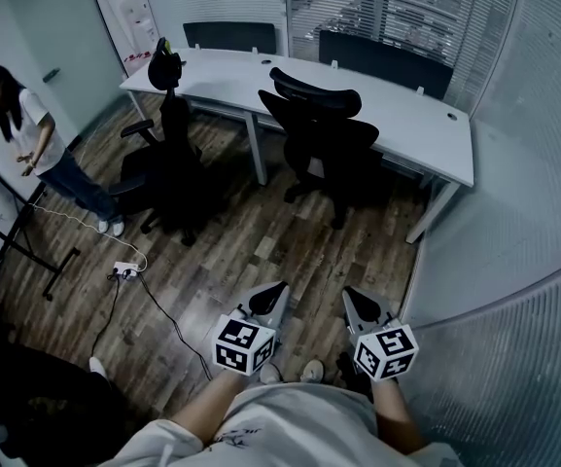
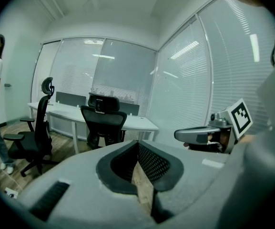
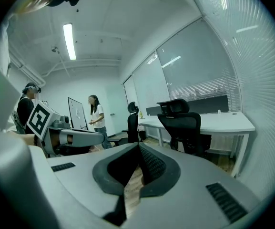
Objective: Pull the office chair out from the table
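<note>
Approach step: left claw (image 1: 276, 291), right claw (image 1: 353, 298) clenched empty, well apart from office chair (image 1: 325, 152) at counter's (image 1: 402, 115) near edge. Next, probably: step closer, open, grab backrest (image 1: 311, 125).

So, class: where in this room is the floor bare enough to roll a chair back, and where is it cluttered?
Bare floor runs from the right chair toward the camera, beside the glass wall. The left is crowded: left chair, cable, power strip, person.
</note>
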Demonstrator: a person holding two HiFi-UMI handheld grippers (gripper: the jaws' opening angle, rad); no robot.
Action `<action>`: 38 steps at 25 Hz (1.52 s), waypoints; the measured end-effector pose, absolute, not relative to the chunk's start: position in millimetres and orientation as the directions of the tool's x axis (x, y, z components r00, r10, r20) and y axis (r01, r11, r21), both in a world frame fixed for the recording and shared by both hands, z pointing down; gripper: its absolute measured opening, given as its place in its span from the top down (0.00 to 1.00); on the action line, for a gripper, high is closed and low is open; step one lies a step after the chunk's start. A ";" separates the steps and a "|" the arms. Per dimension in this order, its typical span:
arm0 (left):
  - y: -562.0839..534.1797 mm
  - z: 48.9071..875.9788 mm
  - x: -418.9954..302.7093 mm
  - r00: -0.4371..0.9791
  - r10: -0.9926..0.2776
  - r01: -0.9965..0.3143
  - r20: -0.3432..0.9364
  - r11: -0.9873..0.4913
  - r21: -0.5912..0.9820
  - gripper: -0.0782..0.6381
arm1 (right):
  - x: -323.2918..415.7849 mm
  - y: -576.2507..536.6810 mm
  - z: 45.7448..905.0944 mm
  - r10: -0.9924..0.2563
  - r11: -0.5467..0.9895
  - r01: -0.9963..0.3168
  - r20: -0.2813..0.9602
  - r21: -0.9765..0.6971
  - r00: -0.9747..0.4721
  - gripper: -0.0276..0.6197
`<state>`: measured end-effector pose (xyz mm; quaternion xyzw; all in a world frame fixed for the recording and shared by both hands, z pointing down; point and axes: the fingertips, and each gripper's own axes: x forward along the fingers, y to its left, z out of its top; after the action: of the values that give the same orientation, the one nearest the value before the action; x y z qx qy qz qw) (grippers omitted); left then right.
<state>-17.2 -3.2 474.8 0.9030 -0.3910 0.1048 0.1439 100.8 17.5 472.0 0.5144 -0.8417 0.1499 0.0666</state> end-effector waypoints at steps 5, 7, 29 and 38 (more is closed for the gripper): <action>-8.4 472.2 0.7 0.667 -0.684 -0.741 0.295 -0.648 0.175 0.87 | 121.2 12.7 474.0 -0.845 0.427 -0.883 0.262 -0.193 -0.466 0.95; -10.0 471.4 6.9 0.661 -0.690 -0.747 0.295 -0.642 0.173 0.88 | 129.0 10.5 473.3 -0.844 0.431 -0.881 0.260 -0.192 -0.470 0.95; -52.5 481.7 48.5 0.643 -0.704 -0.762 0.301 -0.626 0.166 0.88 | 181.4 -25.7 490.5 -0.832 0.441 -0.876 0.276 -0.196 -0.481 0.95; -104.1 486.7 57.7 0.662 -0.689 -0.746 0.296 -0.644 0.169 0.88 | 188.4 -73.5 494.4 -0.844 0.419 -0.887 0.277 -0.195 -0.460 0.95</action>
<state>57.7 -104.1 486.7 0.9008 -0.3983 0.1027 0.1393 188.4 -73.5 494.4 0.5151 -0.8397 0.1579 0.0682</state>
